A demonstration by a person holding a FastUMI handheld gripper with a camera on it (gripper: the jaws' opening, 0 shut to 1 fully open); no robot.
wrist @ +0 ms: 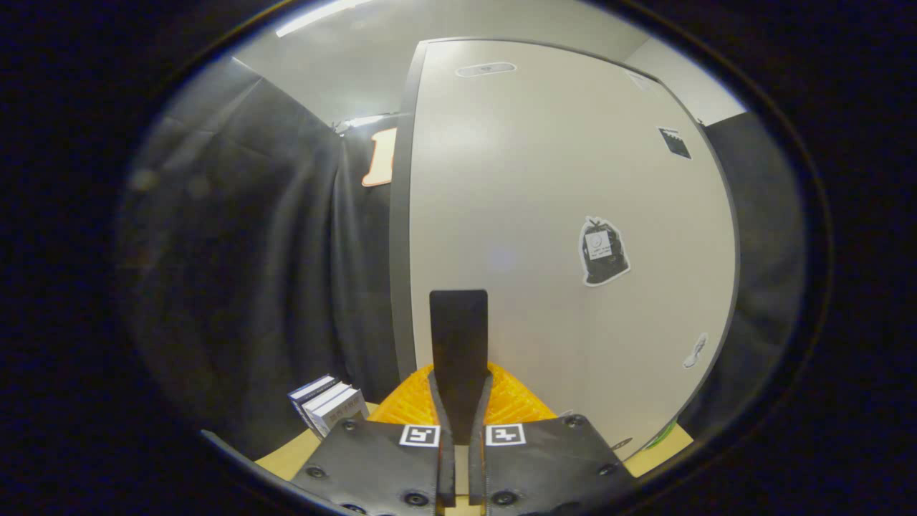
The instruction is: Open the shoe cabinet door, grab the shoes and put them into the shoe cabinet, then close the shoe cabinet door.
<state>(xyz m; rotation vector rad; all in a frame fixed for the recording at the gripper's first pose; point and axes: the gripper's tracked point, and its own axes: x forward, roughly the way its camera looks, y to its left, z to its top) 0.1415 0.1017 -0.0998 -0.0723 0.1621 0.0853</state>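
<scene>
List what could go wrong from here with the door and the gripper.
1. The gripper has its fingers closed together right against the closed cabinet door, nothing between them; pushing on may only scrape the panel.
2. No handle is within the fingers, so the door may stay shut.
3. The boxes beside the fingers could be knocked.

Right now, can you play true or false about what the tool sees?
1. The cabinet door is closed. True.
2. The tool is wide open. False: its fingers are together, up against the door.
3. Stickers are on the door. True: one looks like a black bag.
4. The small boxes hang on the door. False: they stand beside the fingers, near the black curtain.
</scene>
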